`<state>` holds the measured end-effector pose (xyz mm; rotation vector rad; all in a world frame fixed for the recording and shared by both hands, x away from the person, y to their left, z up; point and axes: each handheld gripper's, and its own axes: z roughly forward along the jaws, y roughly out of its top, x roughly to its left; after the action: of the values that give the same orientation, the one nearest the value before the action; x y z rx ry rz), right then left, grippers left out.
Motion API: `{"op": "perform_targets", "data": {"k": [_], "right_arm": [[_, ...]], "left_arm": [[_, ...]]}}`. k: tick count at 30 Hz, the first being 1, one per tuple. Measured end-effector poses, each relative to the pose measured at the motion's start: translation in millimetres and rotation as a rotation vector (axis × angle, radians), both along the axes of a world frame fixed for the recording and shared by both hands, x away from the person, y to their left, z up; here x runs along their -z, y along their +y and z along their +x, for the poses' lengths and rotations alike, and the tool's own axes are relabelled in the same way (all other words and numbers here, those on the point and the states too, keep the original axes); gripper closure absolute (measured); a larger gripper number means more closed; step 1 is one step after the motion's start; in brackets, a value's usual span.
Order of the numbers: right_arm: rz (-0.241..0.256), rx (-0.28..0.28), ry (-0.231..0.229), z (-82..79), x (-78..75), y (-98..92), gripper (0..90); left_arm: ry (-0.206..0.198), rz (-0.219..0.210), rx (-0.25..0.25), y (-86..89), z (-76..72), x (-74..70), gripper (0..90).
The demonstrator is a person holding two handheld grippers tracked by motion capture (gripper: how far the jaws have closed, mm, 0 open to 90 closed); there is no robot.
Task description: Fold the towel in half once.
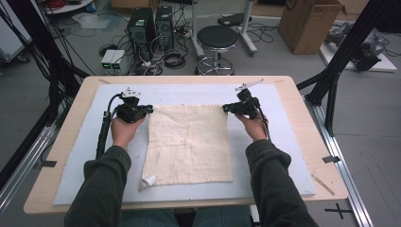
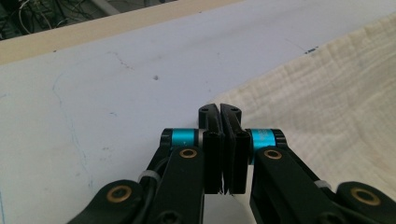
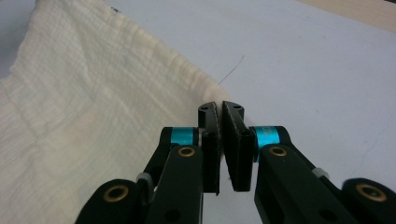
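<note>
A cream, square cloth (image 1: 189,142) lies flat on the blue-grey mat (image 1: 85,156). At its far left corner, my left gripper (image 1: 150,109) points right. The left gripper view has the jaws (image 2: 220,108) pressed together where the cloth's (image 2: 327,93) corner meets them. My right gripper (image 1: 225,108) points left at the far right corner. Its jaws (image 3: 220,106) meet at the tips on the cloth's (image 3: 93,102) corner, with a thin wedge of gap lower down. A white tag (image 1: 148,181) curls at the near left corner.
The mat covers most of the wooden table (image 1: 309,127). A thin wooden stick (image 1: 323,184) lies near the table's right front corner. On the floor beyond the far edge are a black stool (image 1: 216,38), computer towers (image 1: 142,28) and a cardboard box (image 1: 307,23).
</note>
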<state>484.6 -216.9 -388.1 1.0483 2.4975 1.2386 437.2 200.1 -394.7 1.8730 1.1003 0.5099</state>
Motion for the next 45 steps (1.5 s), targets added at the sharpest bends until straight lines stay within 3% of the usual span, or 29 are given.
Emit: {"op": "perform_targets", "data": {"k": [14, 27, 36, 45], "right_arm": [[0.026, -0.075, -0.025, -26.3, -19.7, 3.7, 85.6], [0.051, -0.1, -0.023, -46.5, -19.6, -4.4, 85.6], [0.064, -0.135, -0.043, -63.8, -23.4, -7.3, 85.6], [0.061, -0.17, -0.051, -81.0, -24.9, -8.7, 85.6]], "left_arm": [[-0.051, -0.01, 0.048, 7.2, -34.6, -7.1, 87.4], [-0.079, -0.013, 0.081, 13.3, -59.7, -4.4, 87.4], [-0.106, 0.0, 0.123, 11.6, -75.5, -10.9, 87.4], [-0.111, -0.001, 0.147, 14.3, -93.7, -3.8, 87.4]]}}
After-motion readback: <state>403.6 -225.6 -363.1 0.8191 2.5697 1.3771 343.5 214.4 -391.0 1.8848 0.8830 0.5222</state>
